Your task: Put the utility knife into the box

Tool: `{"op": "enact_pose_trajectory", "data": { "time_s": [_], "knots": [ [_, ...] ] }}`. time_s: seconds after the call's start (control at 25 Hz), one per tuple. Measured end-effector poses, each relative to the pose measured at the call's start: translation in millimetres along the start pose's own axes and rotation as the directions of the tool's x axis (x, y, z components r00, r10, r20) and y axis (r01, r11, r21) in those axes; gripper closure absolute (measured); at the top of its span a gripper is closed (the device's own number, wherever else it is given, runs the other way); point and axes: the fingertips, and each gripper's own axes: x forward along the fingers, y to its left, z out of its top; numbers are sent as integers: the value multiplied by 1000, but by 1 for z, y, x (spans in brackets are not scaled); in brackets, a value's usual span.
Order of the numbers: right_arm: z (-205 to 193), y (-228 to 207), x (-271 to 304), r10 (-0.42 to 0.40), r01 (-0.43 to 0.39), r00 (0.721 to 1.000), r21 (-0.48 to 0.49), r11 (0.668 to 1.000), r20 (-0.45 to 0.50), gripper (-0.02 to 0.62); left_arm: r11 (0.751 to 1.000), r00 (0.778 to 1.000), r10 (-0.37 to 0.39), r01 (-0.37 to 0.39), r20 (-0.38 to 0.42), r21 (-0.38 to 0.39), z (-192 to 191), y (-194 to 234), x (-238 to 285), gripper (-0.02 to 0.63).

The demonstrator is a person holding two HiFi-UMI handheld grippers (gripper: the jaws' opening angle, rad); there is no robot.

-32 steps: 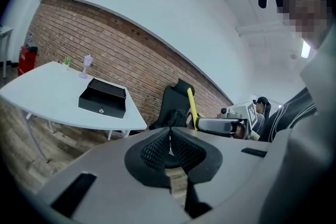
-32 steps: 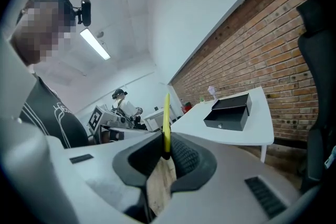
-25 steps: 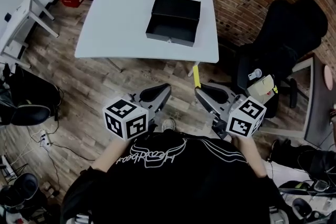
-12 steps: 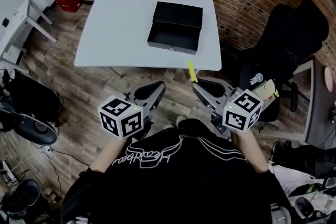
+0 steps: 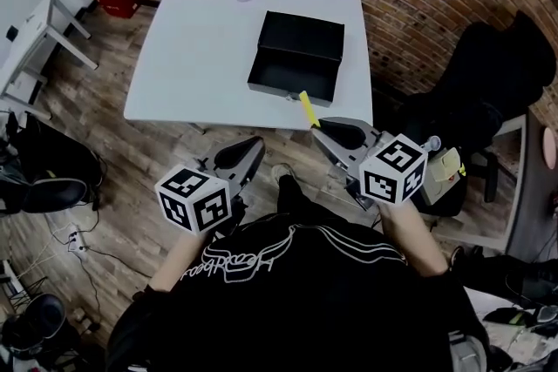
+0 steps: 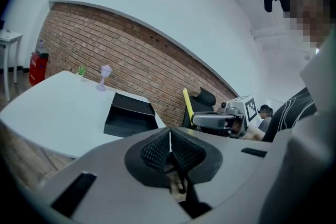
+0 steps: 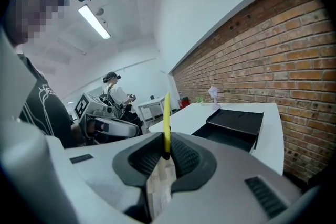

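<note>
My right claw (image 5: 321, 129) grips the slim yellow utility knife (image 5: 306, 108), which stands upright. My left claw (image 5: 253, 144) is clenched empty.

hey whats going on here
A person stands at a white square table with a two-jaw tool in each hand. The right tool is shut on a thin yellow utility knife, held just short of the open black box on the table. The left tool is shut and empty, off the table.

Yellow utility knife (image 5: 307, 109) clamped in right tool (image 5: 322, 128), black box (image 5: 296, 58) open on white table (image 5: 192, 57)
</note>
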Motion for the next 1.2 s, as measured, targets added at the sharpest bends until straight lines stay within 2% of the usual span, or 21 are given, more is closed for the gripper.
{"op": "enact_pose_trajectory", "data": {
  "time_s": [0.2, 0.4, 0.76, 0.88, 1.2],
  "knots": [
    [8, -32, 30, 29, -28, 999, 10, 1000, -41, 543, 998, 998, 54, -54, 12, -31, 15, 27, 10, 574],
    [10, -65, 65, 30, -33, 993, -20, 999, -117, 543, 995, 996, 88, -87, 20, -50, 31, 51, 20, 574],
    [-4, -116, 120, 7, -32, 961, -85, 996, -277, 541, 985, 988, 150, -145, 47, -96, 54, 93, 32, 574],
    [-14, -132, 135, -14, -30, 942, -124, 992, -336, 541, 981, 984, 167, -160, 57, -111, 60, 105, 35, 574],
    [-53, -165, 163, -56, -39, 870, -182, 982, -491, 541, 970, 976, 209, -197, 68, -145, 65, 127, 46, 574]
  ]
}}
